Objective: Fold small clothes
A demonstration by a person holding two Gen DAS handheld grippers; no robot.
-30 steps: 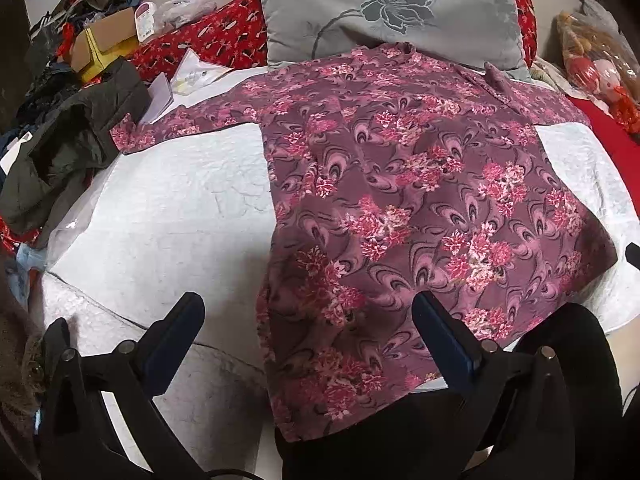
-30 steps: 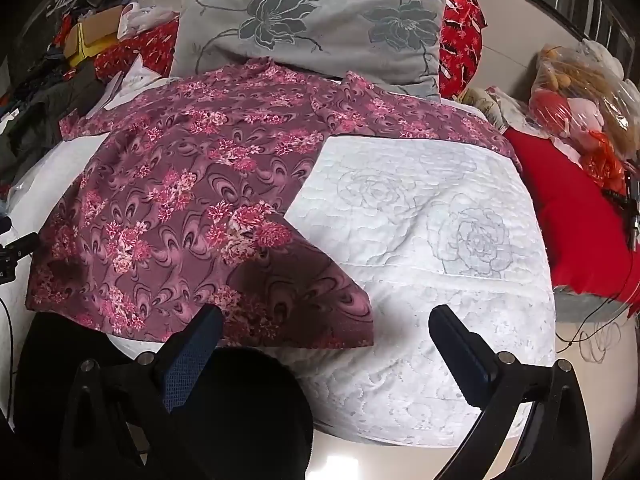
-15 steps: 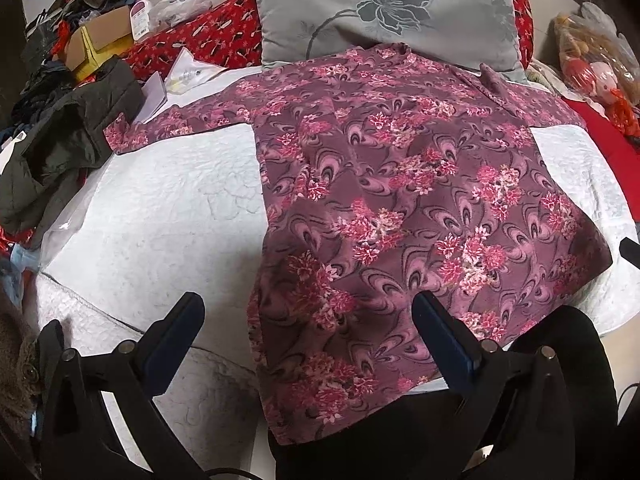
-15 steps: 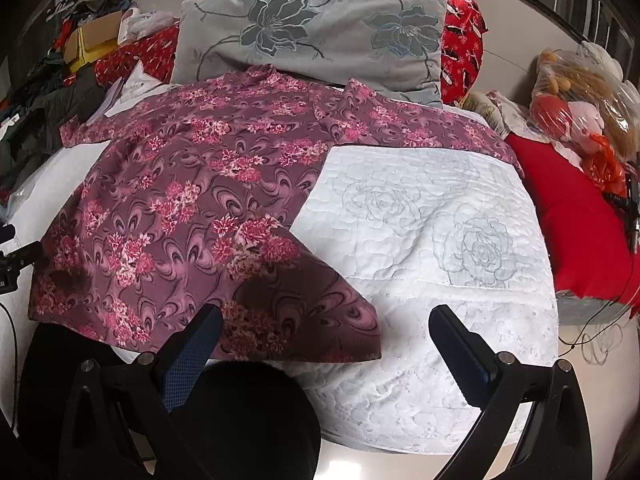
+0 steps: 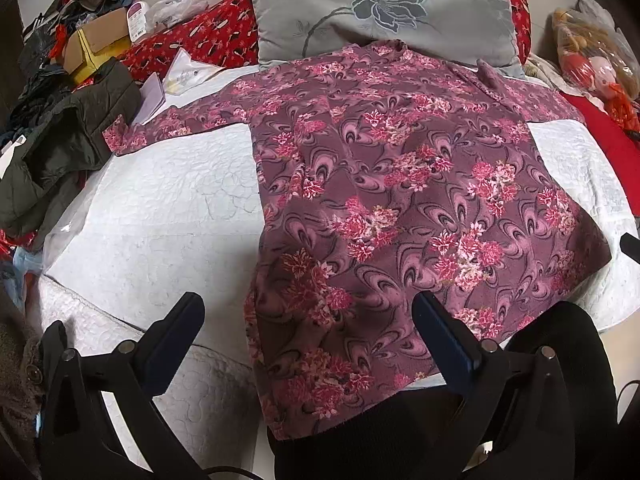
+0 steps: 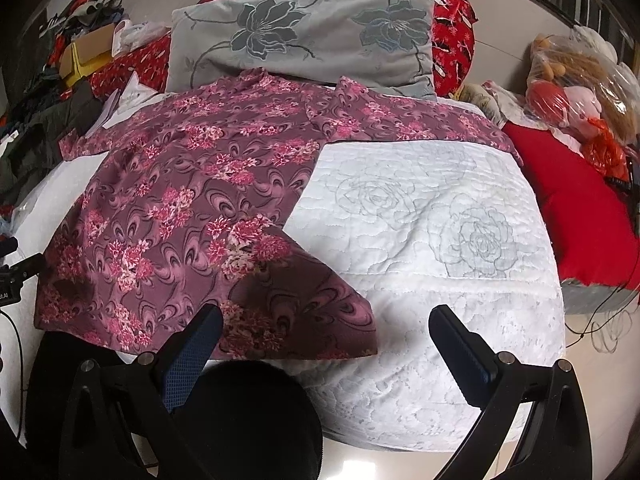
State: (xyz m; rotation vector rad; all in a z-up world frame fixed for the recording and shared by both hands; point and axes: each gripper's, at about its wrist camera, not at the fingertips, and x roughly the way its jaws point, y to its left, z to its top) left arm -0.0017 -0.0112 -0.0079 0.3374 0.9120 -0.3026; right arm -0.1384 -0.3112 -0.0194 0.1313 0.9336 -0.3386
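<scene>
Two grippers hovering over near bed edge | floral shirt (image 5: 400, 200) lying flat on white quilt (image 5: 168, 208), hem overhanging edge, bare quilt both sides | left gripper (image 5: 308, 336) & right gripper (image 6: 326, 340) gaping wide, gripping nothing

Both wrist views face the pillow (image 5: 384, 12) from the bed's foot, probably close.

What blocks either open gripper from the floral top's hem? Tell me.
Nothing visible does. The floral top lies spread flat on the white quilt; left gripper and right gripper hover open right at its near hem.
</scene>
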